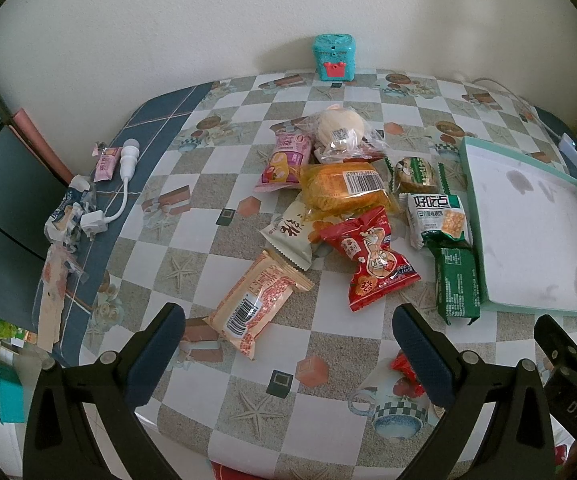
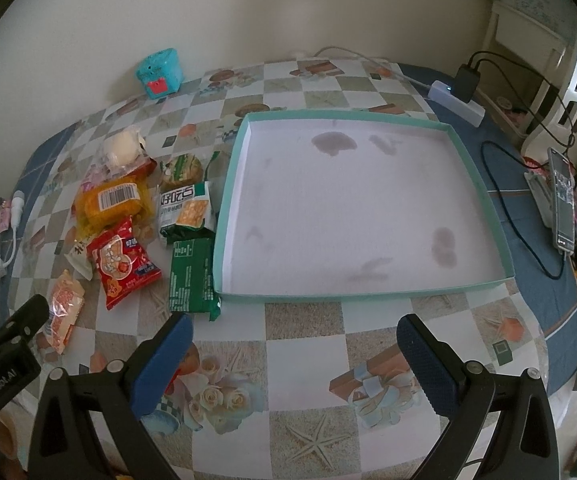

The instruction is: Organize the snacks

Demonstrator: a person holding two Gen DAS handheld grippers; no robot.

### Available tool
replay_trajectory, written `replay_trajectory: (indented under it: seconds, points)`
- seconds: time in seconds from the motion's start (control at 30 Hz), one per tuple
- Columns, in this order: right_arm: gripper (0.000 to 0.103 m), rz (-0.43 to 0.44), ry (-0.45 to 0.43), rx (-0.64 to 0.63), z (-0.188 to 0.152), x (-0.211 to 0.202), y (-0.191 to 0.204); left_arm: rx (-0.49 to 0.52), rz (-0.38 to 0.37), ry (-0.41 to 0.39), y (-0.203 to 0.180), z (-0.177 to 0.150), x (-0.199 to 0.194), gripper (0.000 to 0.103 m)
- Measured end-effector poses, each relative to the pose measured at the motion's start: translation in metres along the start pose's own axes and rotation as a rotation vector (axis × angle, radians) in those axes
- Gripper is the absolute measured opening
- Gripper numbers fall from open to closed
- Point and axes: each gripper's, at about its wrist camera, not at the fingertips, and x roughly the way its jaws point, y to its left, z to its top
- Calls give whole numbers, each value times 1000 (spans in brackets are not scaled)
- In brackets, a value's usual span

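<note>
Snacks [image 1: 340, 204] lie in an overlapping heap on the worktop [image 2: 308, 344], just left of the empty tray [image 2: 484, 196]. The left tool [image 1: 288, 352] and right tool [image 2: 294, 356] both stand wide and hold nothing. The slick wrappers could slide from a pinch, and a grab into the heap might drag neighbours or nudge the tray.

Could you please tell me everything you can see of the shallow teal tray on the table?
The teal tray is a wide, shallow, square box, apparently cardboard, with low teal walls and a white floor marked by several greyish stains. It lies flat on the checked tablecloth and holds no snacks. A dark green packet lies against its left wall, and the white-and-green cracker packet lies close beside it.
</note>
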Motion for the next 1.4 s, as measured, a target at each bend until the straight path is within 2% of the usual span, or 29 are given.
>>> replay_trajectory:
  seconds: [0.23,0.4,0.53,0.6,0.83,1.0,1.2,1.37,1.4]
  points:
    - [103,2,10,-6,0,2,2,-13,-10,7,2,-2,3,103]
    - [103,37,36,-21,1,8,7,-87,-18,47,20,-2,14,103]
    - [103,111,123,-62,-2,23,23,-171,30,100,45,-4,31,103]
    - [103,138,165,-95,-5,30,34,-208,29,130,56,-7,40,103]
    - [102,158,280,-164,-18,57,63,-322,20,250,85,-18,78,103]
    - [92,157,322,-213,-24,72,82,-354,-31,292,87,-21,89,103]
    - [74,171,325,-255,-31,79,103,-355,-27,284,89,-20,92,103]
    - [55,198,344,-292,-35,85,122,-327,-26,286,89,-17,99,103]
    - [54,198,340,-301,-35,85,125,-315,-24,282,88,-16,100,103]
